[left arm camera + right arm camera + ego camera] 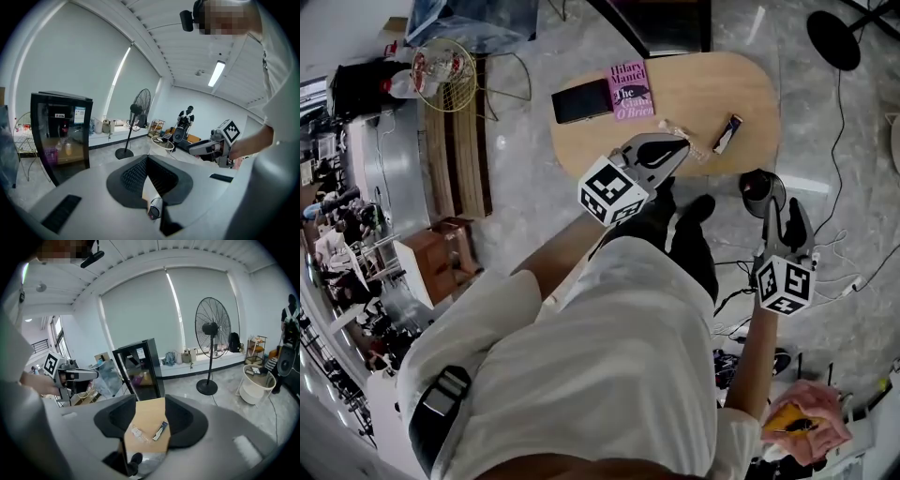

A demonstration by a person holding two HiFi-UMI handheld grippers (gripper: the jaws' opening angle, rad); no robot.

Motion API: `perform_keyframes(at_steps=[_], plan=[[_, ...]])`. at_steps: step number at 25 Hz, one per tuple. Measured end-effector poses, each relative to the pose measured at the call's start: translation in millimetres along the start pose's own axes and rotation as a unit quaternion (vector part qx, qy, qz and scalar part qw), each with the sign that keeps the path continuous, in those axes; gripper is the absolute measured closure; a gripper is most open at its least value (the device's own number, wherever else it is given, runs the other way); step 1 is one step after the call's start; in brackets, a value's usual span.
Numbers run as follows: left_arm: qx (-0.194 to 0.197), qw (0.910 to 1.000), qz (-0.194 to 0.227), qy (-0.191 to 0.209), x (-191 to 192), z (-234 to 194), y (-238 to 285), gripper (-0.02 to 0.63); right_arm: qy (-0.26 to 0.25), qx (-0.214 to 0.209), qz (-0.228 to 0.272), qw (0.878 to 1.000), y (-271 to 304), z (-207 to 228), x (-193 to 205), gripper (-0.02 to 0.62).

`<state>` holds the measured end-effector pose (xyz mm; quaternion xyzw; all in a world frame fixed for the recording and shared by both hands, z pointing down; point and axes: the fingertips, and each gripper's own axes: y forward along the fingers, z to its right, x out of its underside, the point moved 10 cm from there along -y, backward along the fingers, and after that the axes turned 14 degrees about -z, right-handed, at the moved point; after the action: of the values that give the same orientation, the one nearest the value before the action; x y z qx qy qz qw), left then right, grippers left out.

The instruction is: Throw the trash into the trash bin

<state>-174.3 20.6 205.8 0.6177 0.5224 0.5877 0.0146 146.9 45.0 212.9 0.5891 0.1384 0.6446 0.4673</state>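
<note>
My left gripper [675, 148], closed on nothing, hung over the near edge of the desk [703, 89], its tips just beside the clear wrapper [136, 432]. The dark wrapper [727, 134] lay to the right, long axis pointing away from me. My right gripper [778, 216], open and empty, sat back off the desk, so the left was nearer.

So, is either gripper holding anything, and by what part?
Nothing is held. The left gripper is shut on nothing; the right gripper is open and empty. The wrappers lie on the table.
</note>
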Motion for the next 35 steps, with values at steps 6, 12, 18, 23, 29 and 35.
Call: perform_keyframes(at_steps=[6, 12, 18, 23, 29, 35], plan=[[0.005, 0.9999, -0.014, -0.001, 18, -20, 17, 0.600, 0.014, 0.000, -0.027, 1.000, 32, 3, 15, 0.382], [0.010, 0.9995, -0.031, -0.007, 41, -39, 37, 0.600, 0.024, -0.007, -0.060, 0.998, 80, 6, 31, 0.382], [0.016, 0.9987, -0.046, -0.010, 69, -54, 62, 0.600, 0.036, -0.018, -0.090, 0.995, 135, 11, 56, 0.382], [0.017, 0.9981, -0.058, -0.013, 90, -69, 87, 0.600, 0.043, -0.022, -0.117, 0.992, 185, 20, 80, 0.382], [0.014, 0.9979, -0.058, -0.023, 115, -87, 111, 0.600, 0.058, -0.028, -0.150, 0.987, 248, 28, 118, 0.382], [0.012, 0.9967, -0.072, -0.037, 153, -103, 132, 0.600, 0.070, -0.035, -0.182, 0.980, 307, 30, 158, 0.382]])
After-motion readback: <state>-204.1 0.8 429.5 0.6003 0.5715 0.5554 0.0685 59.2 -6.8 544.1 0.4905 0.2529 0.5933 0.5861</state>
